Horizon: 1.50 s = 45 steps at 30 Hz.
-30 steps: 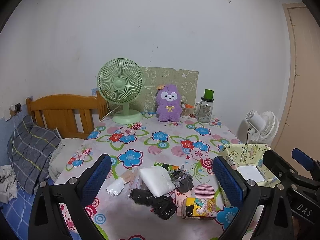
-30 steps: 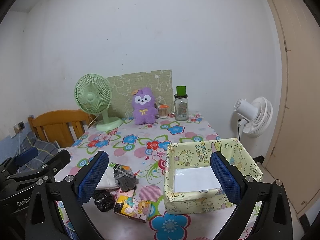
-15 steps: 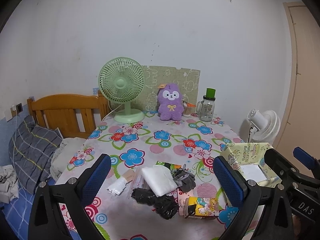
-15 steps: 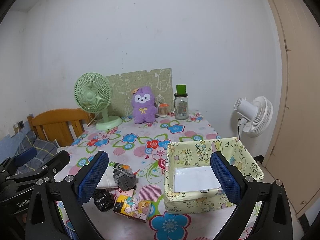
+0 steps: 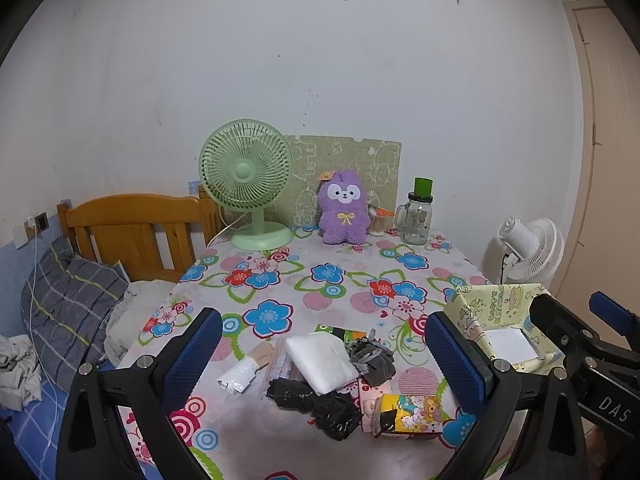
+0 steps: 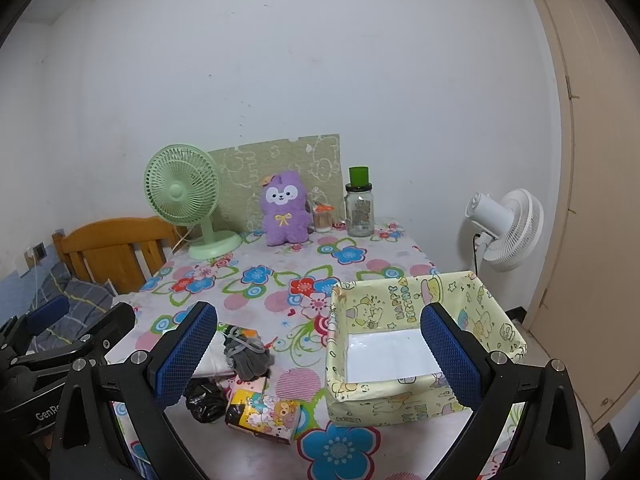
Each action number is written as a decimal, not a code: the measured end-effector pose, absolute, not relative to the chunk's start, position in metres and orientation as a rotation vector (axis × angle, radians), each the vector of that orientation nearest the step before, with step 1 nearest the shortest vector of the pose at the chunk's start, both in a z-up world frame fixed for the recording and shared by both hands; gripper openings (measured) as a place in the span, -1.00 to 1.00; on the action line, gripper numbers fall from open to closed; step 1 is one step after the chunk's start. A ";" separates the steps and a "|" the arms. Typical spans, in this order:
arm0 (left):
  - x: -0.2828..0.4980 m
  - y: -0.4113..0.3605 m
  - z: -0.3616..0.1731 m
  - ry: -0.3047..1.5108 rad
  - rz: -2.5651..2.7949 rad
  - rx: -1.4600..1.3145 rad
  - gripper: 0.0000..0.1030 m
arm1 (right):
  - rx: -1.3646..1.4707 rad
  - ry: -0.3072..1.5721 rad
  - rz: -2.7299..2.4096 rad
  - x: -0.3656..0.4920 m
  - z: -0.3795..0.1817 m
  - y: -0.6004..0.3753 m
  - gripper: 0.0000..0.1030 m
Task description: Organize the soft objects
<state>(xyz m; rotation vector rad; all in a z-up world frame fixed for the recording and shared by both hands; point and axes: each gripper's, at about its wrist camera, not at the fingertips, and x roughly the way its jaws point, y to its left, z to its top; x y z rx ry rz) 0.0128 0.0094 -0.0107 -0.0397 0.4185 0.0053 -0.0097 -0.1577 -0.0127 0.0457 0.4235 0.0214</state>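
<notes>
- Left wrist view shows the left tongs (image 5: 324,360) spread wide and holding nothing, hanging above a small heap of soft things at the near edge of the worktop (image 5: 340,280); they look poised to pick from it, though nothing is touched yet.
- In that heap lie a white padded pack (image 5: 320,360), a grey cloth bundle (image 5: 374,362) touching its right side, a crumpled black bag (image 5: 316,400) in front, and a cartoon-printed tissue pack (image 5: 404,416) just beside the bag.
- Right wrist view shows the right tongs (image 6: 320,354) also spread and empty, framing the yellow paper-covered box (image 6: 404,404), which sits just to the right of the heap, apart from it.
- My guess is that the box is the bin for the soft things: its open top faces up, and only a white sheet lines its floor.
- Readable writing: "HAPPY BIRTHDAY" on the box's inner wall, "DAS" on the other tool's body in the left view, "GenR…" cut off in the right view.
- A purple plush toy (image 6: 285,208), green desk fan (image 6: 184,196) and lidded glass jar (image 6: 360,210) stand along the far wall, well apart from the heap.
</notes>
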 end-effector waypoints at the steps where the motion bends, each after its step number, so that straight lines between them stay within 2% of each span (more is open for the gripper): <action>1: 0.013 0.009 -0.011 0.418 0.006 -0.038 0.97 | 0.045 0.425 0.021 -0.010 -0.013 -0.158 0.99; 45: 0.018 0.014 -0.029 0.456 0.029 -0.037 0.92 | 0.058 0.446 0.020 -0.003 -0.020 -0.149 0.99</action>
